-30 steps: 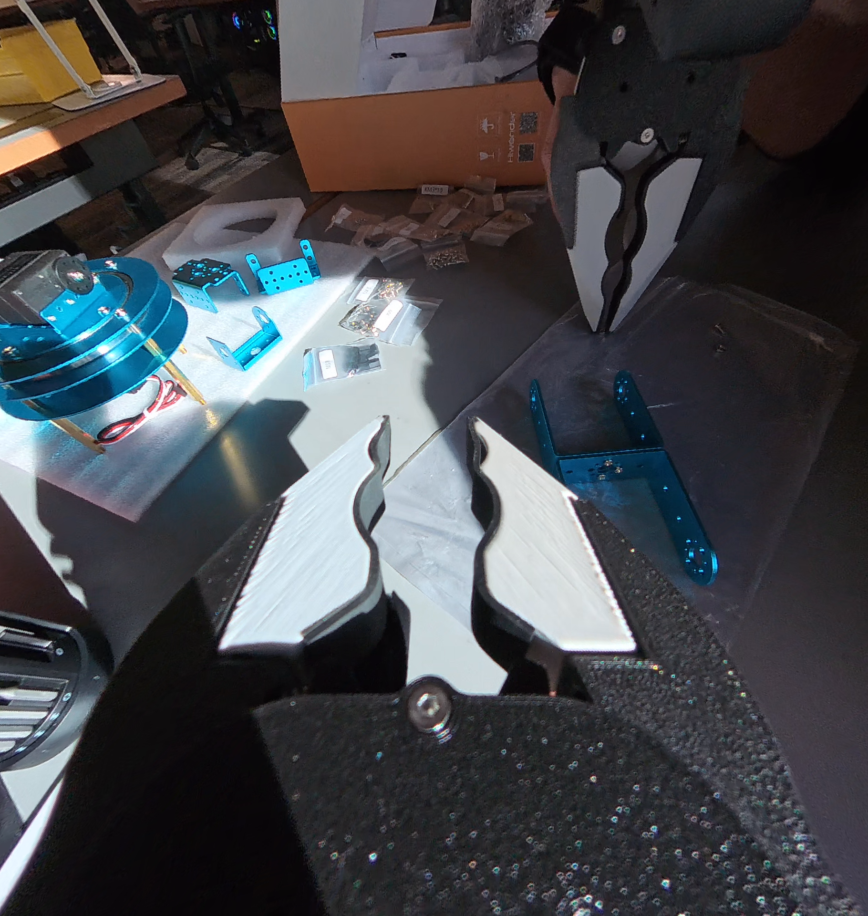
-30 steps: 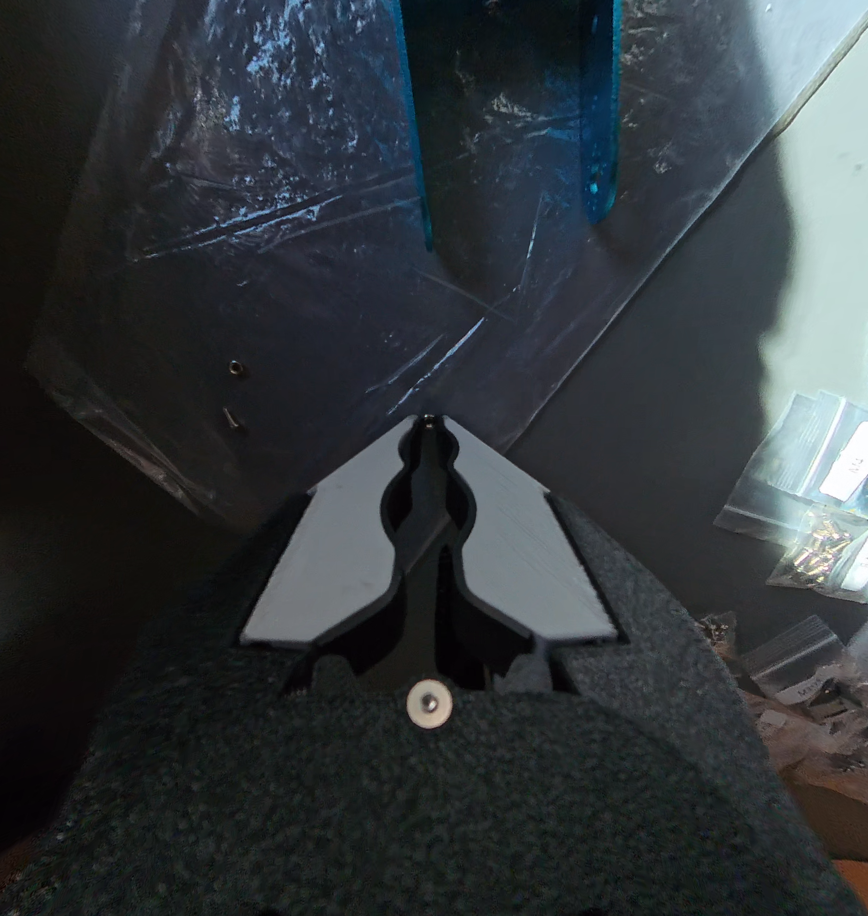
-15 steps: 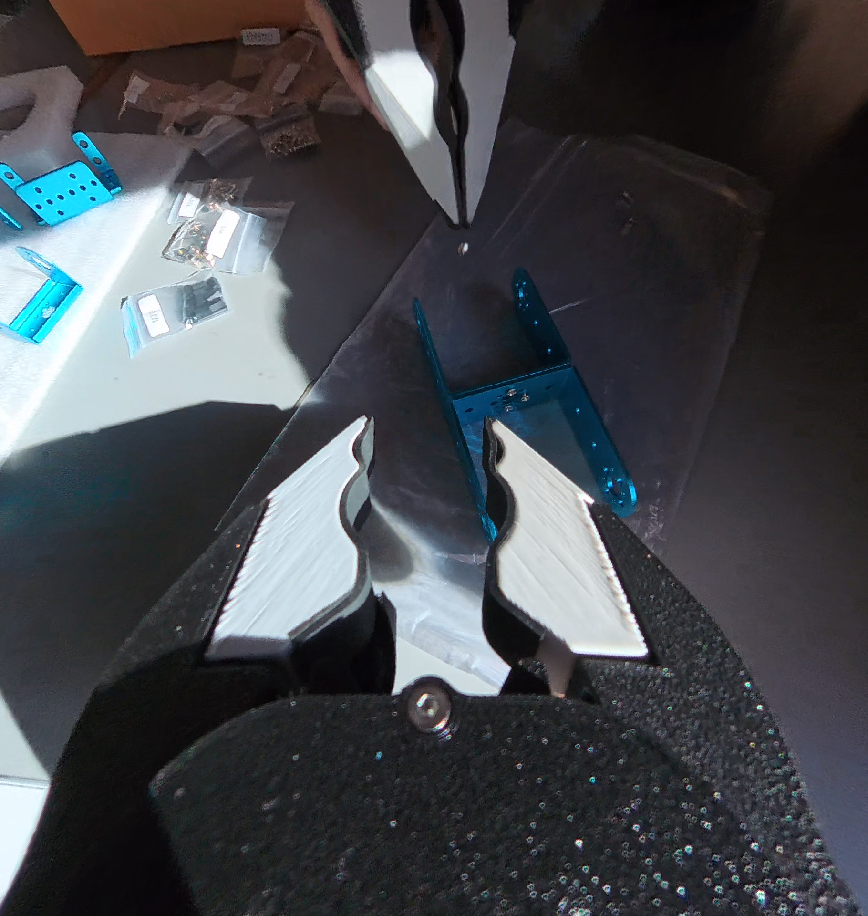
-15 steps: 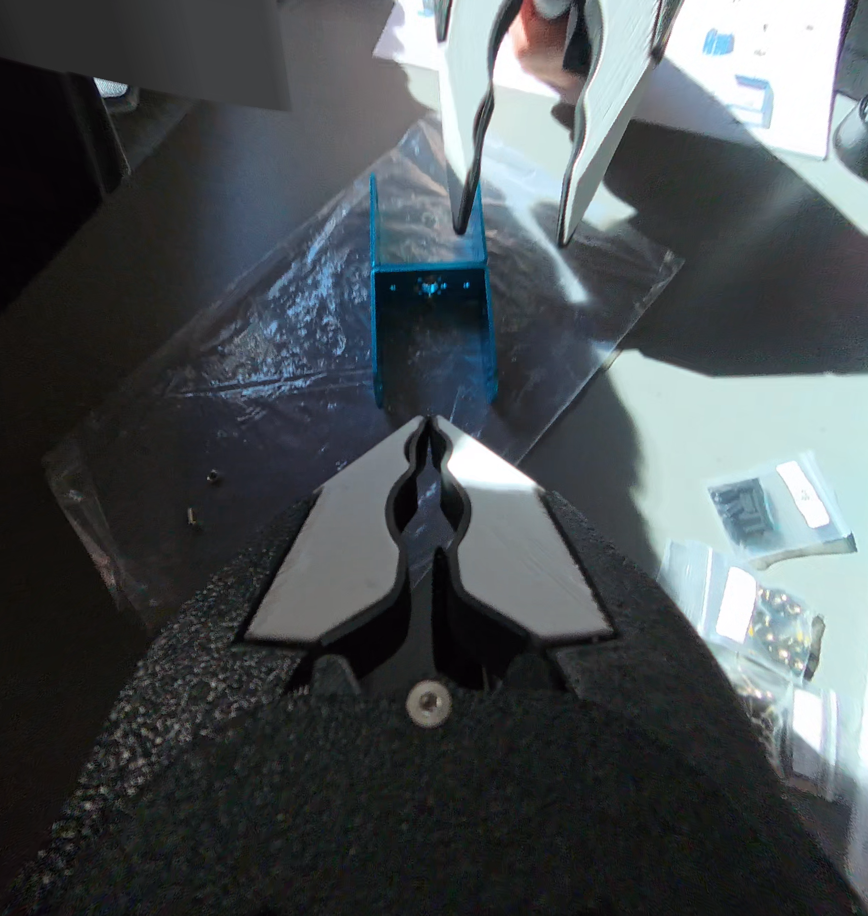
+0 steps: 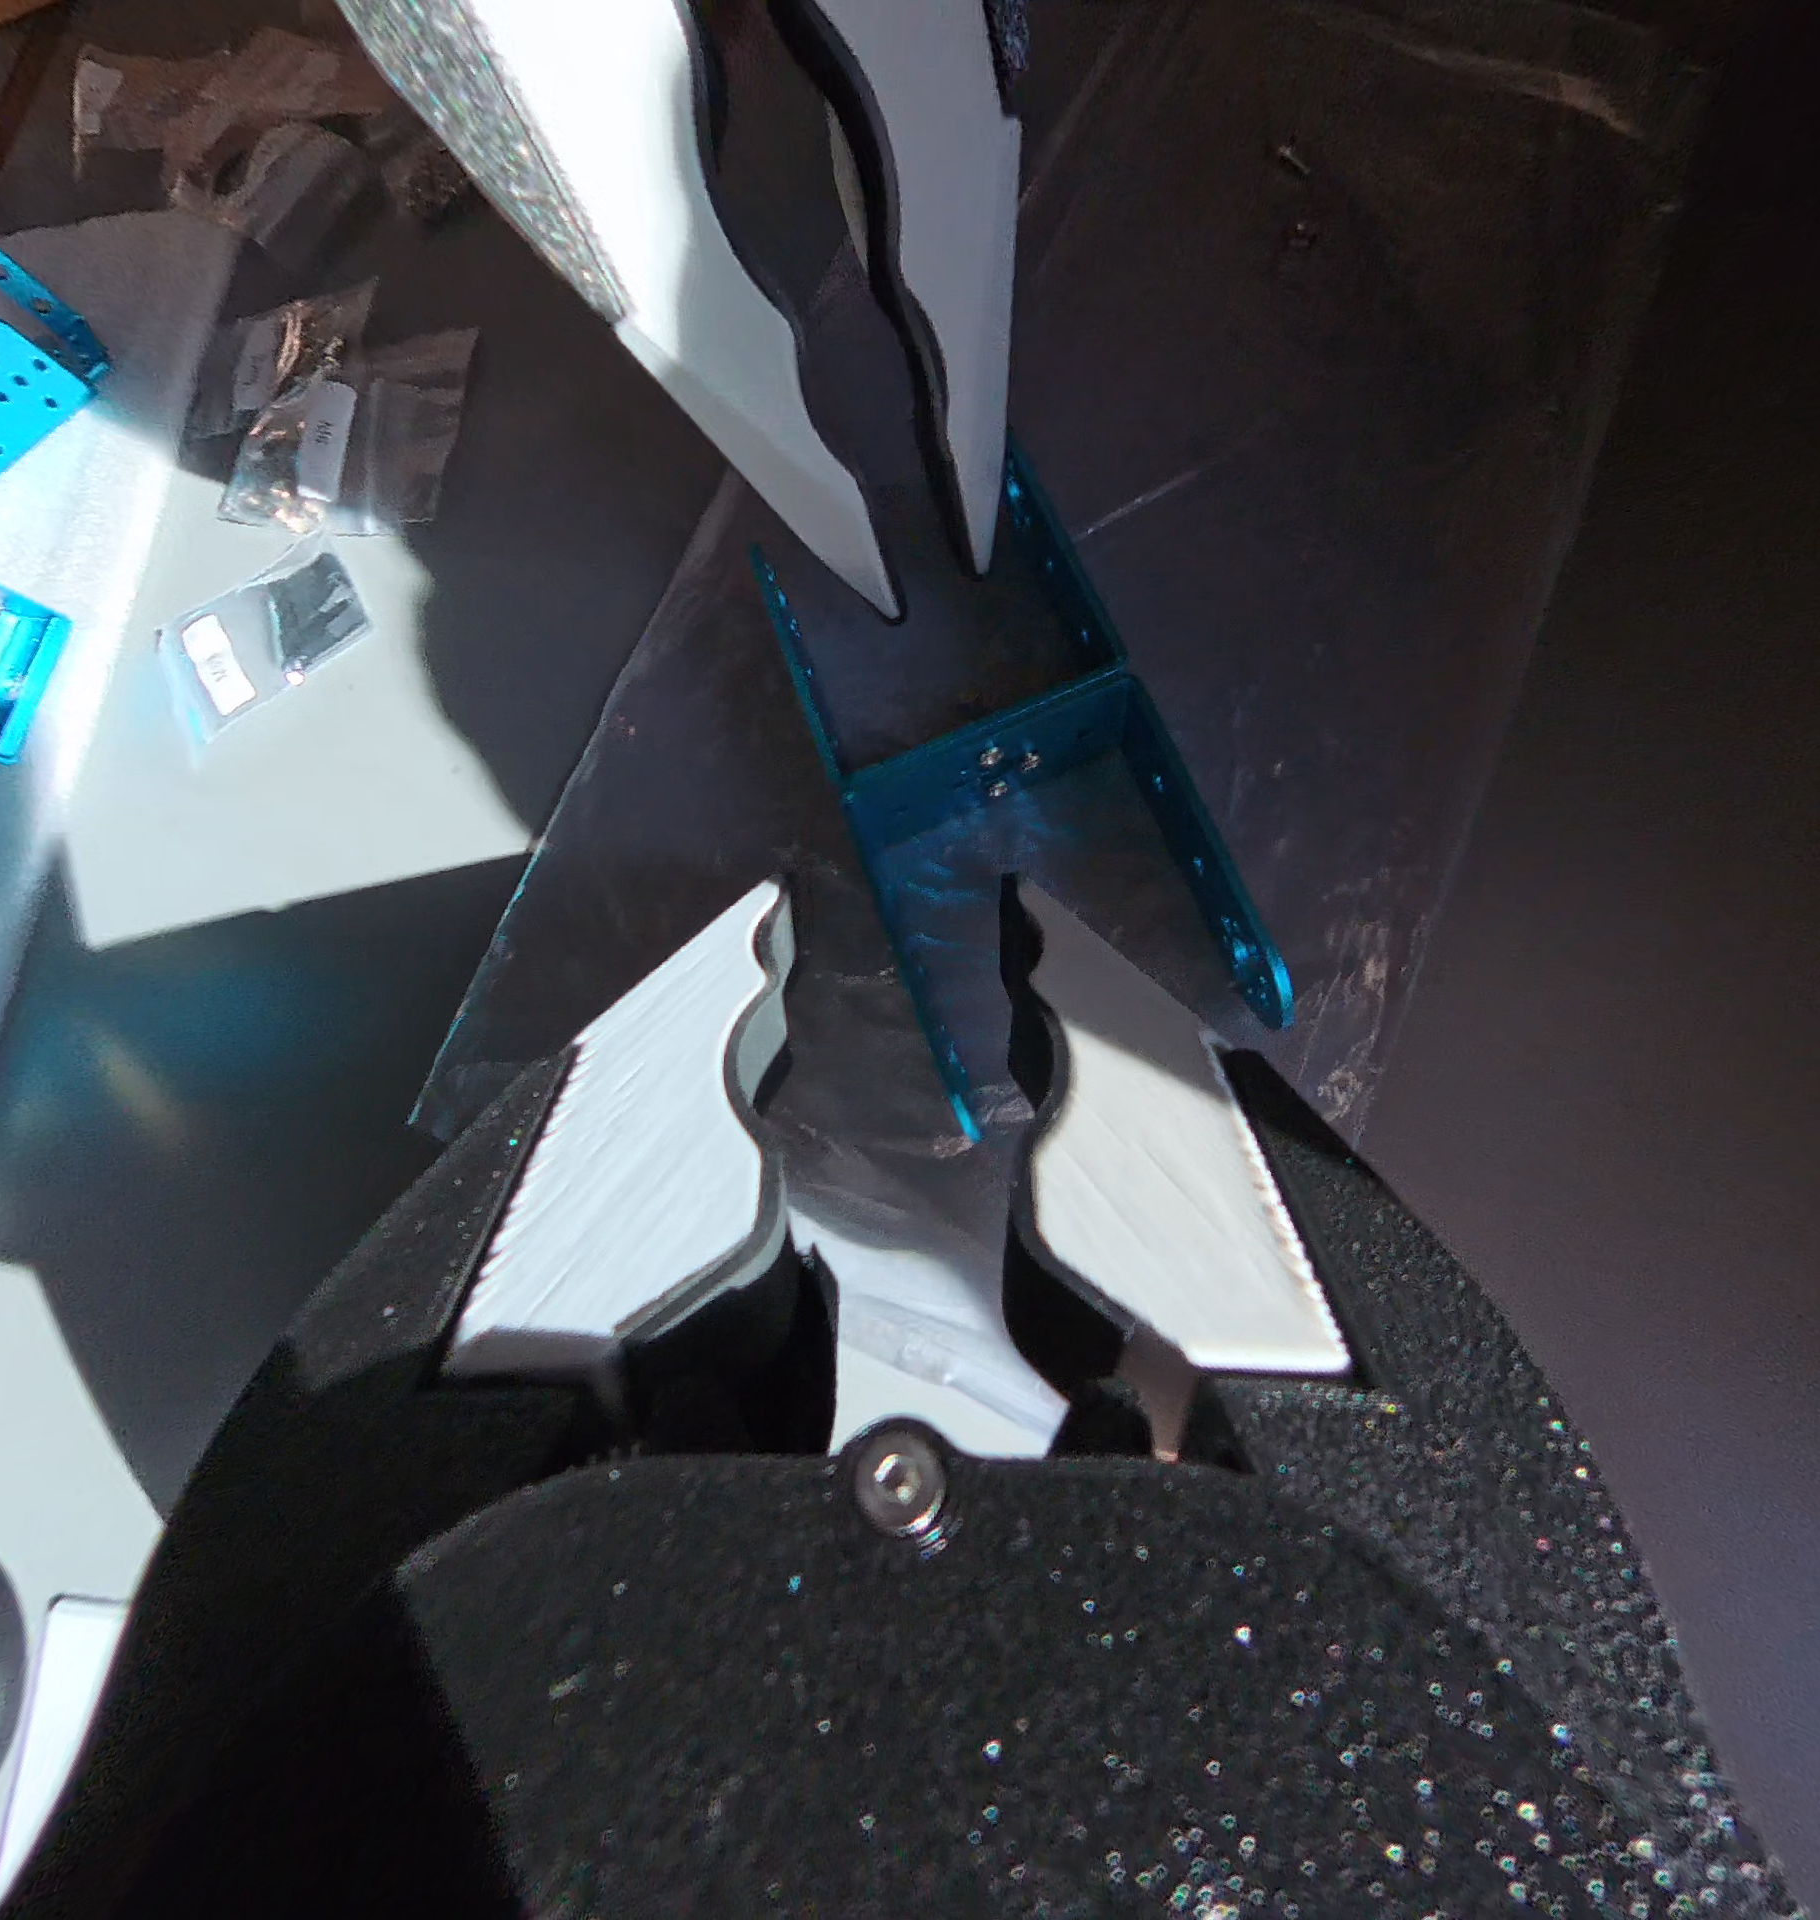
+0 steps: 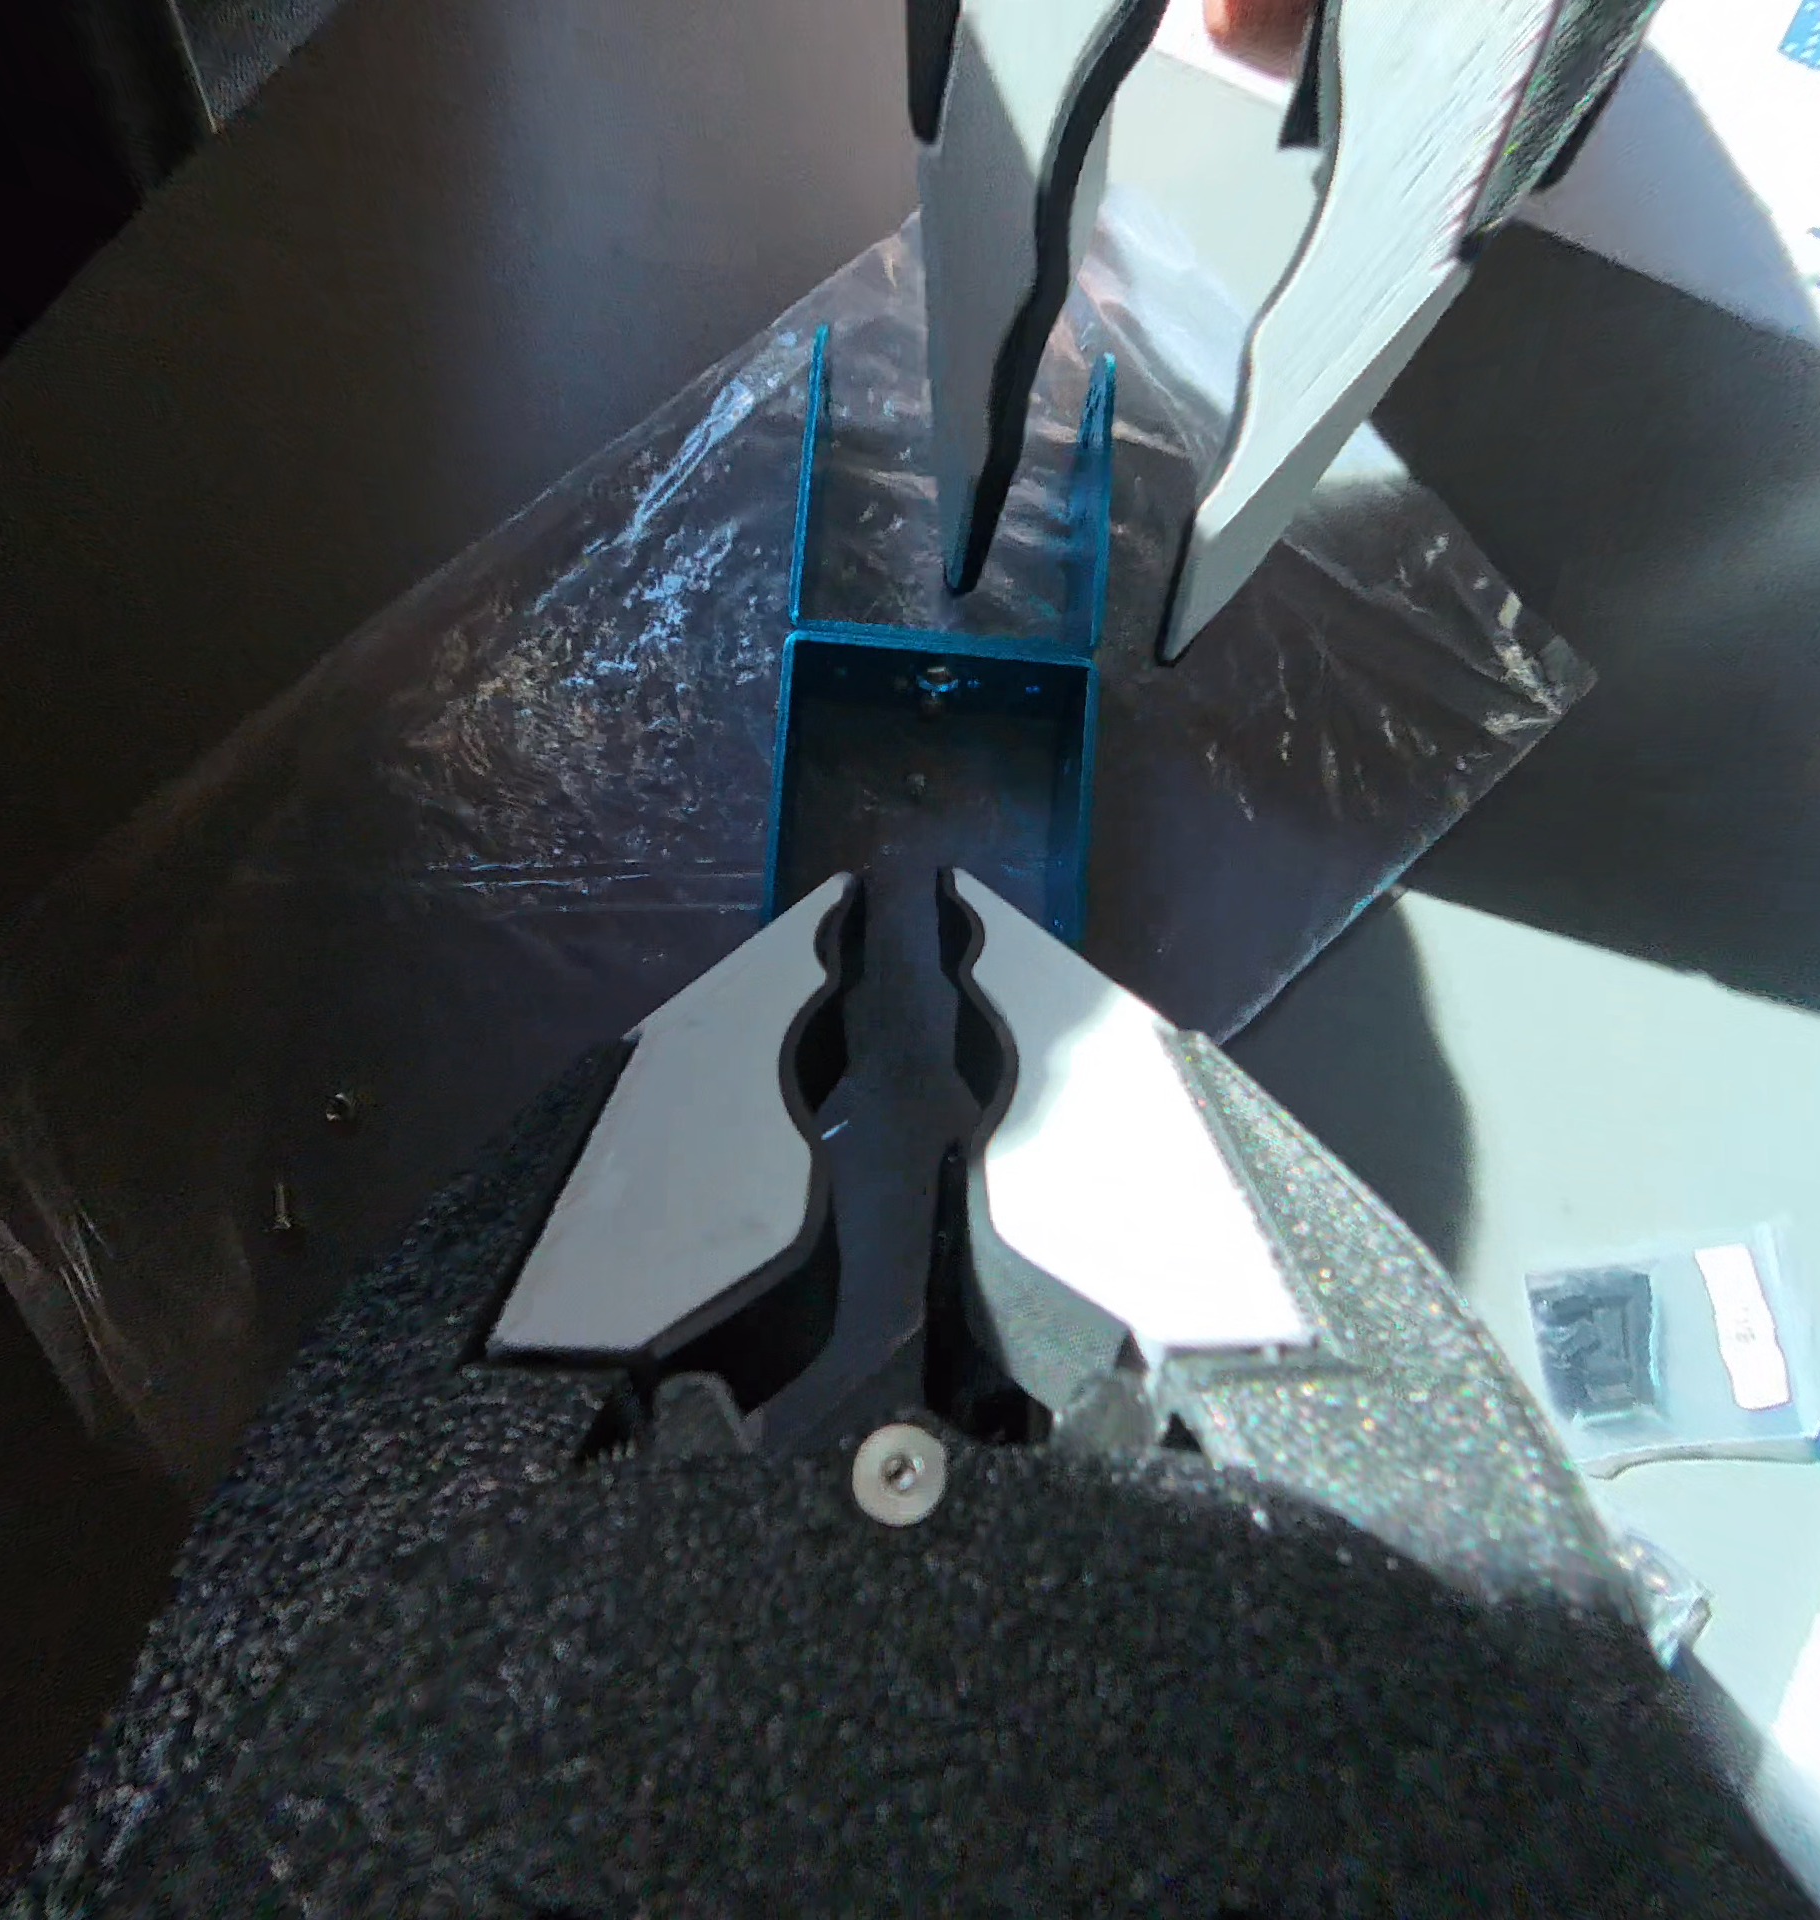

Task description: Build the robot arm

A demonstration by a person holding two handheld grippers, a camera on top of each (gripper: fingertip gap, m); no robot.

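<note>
A blue metal bracket (image 5: 989,769), two U-shaped parts joined back to back, lies on a clear plastic sheet (image 5: 1353,520) on the dark table. My left gripper (image 5: 895,894) is open, and its fingers straddle one near arm of the bracket without closing on it. My right gripper (image 5: 932,592) comes in from the far side, tips down between the bracket's far arms. In the right wrist view the bracket (image 6: 937,665) lies just ahead of my right gripper (image 6: 898,878), whose jaws stand a little apart and empty. The left gripper (image 6: 1067,623) straddles the bracket's right arm there.
Two small loose screws (image 6: 337,1107) lie on the plastic sheet (image 6: 573,727). Small bags of hardware (image 5: 262,644) and other blue brackets (image 5: 2,405) lie on the sunlit white surface to the left. Another bag (image 6: 1675,1340) lies right of my right gripper. My hands' fingertips stand some 6 cm from each other.
Both grippers have closed in on the blue bracket from opposite ends. The right gripper's jaws, shut before, now stand slightly apart. The left gripper now straddles one bracket arm.
</note>
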